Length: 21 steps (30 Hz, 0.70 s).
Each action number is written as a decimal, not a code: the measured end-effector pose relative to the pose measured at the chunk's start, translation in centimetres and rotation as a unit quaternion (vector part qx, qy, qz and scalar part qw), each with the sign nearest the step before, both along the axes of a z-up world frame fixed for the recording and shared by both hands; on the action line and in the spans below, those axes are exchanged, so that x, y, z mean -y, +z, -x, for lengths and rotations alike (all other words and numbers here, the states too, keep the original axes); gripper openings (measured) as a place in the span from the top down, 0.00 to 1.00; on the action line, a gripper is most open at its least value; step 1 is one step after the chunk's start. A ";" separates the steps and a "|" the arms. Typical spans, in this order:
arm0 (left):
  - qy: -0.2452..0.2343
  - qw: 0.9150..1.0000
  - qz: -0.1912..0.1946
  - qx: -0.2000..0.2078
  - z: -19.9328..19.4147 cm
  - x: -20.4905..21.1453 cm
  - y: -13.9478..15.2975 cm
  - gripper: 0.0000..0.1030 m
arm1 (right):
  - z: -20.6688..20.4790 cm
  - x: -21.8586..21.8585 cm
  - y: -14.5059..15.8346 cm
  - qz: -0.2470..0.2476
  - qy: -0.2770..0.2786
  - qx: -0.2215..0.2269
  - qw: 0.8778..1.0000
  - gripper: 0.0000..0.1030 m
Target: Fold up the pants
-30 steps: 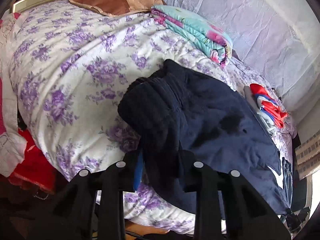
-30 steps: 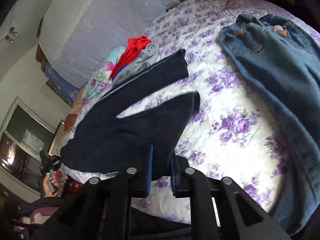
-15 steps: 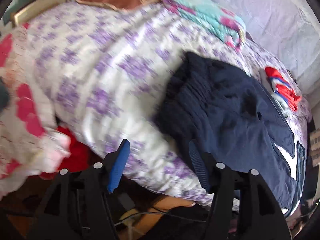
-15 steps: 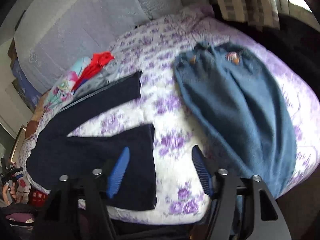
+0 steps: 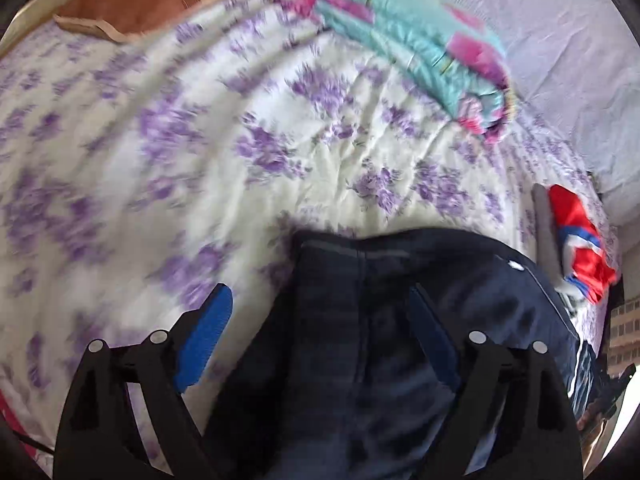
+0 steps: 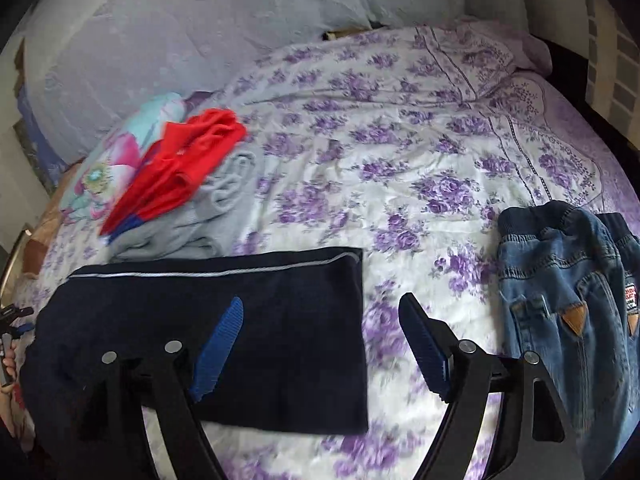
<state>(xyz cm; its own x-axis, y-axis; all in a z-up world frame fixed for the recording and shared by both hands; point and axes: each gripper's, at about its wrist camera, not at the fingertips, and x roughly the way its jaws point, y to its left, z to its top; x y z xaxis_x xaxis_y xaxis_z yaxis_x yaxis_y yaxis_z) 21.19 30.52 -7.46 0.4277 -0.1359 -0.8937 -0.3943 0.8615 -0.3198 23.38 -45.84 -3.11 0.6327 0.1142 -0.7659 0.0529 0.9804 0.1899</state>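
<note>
Both tongs gape wide, gripping nothing: left tongs (image 5: 320, 328) over the navy pants' (image 6: 240, 328) waist end, right tongs (image 6: 320, 340) above their hem edge. Pants lie folded flat on the bed (image 6: 400, 140), red top (image 6: 184, 168) behind, jeans (image 6: 568, 320) to the right.

No legible text. Only candidate: small red-and-white patch (image 6: 631, 295) on the blue jeans (image 6: 568, 304), right wrist view, lettering too small to read. Left wrist view is motion-blurred, no markings.
</note>
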 end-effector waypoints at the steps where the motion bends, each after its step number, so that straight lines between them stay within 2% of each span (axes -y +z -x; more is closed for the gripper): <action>1: 0.000 1.000 0.005 -0.015 -1.2 0.4 -1.0 0.17 | -1.4 0.3 -1.0 -0.002 -0.010 -0.010 1.000 0.22; 3: -0.013 0.999 0.025 -0.031 -2.9 1.2 -2.4 0.16 | -3.5 0.4 -3.0 -0.018 -0.008 -0.031 0.999 0.22; 5: -0.024 0.999 -0.012 -0.033 -3.7 2.8 -2.5 0.14 | -5.0 -0.4 -4.8 -0.013 0.007 -0.056 0.998 0.27; 6: -0.034 0.998 -0.031 -0.036 -3.8 3.6 -2.5 0.14 | -5.5 -1.1 -5.8 -0.010 0.029 -0.075 0.997 0.57; 7: -0.044 0.997 -0.059 -0.036 -3.8 4.7 -2.3 0.17 | -5.9 -2.1 -6.5 0.009 0.048 -0.090 0.995 0.61; 8: -0.052 0.996 -0.072 -0.033 -3.8 5.4 -2.2 0.23 | -5.6 -2.9 -6.3 0.036 0.060 -0.077 0.995 0.69; 9: -0.064 0.995 -0.076 -0.025 -3.6 6.2 -1.7 0.40 | -5.4 -3.2 -6.0 0.036 0.073 -0.073 0.994 0.81; 10: -0.074 0.994 -0.077 -0.017 -3.6 6.7 -1.2 0.45 | -5.2 -3.1 -5.6 0.031 0.073 -0.067 0.995 0.82; 14: -0.086 0.989 -0.120 0.022 -2.6 8.5 1.3 0.46 | -4.0 -2.4 -4.2 0.015 0.072 -0.043 0.996 0.84; 17: -0.080 0.991 -0.101 0.031 -3.2 7.6 1.5 0.44 | -3.7 -2.3 -4.2 0.009 0.072 -0.049 0.996 0.83; 18: -0.077 0.993 -0.088 0.024 -3.7 6.9 1.0 0.42 | -3.7 -2.3 -4.4 0.009 0.072 -0.052 0.996 0.83; 19: -0.078 0.994 -0.078 0.014 -4.3 6.7 0.3 0.32 | -3.8 -2.3 -4.5 0.010 0.071 -0.055 0.996 0.82; 21: -0.069 0.996 -0.052 0.001 -5.2 5.9 -1.1 0.22 | -4.0 -2.1 -5.0 0.005 0.068 -0.060 0.996 0.81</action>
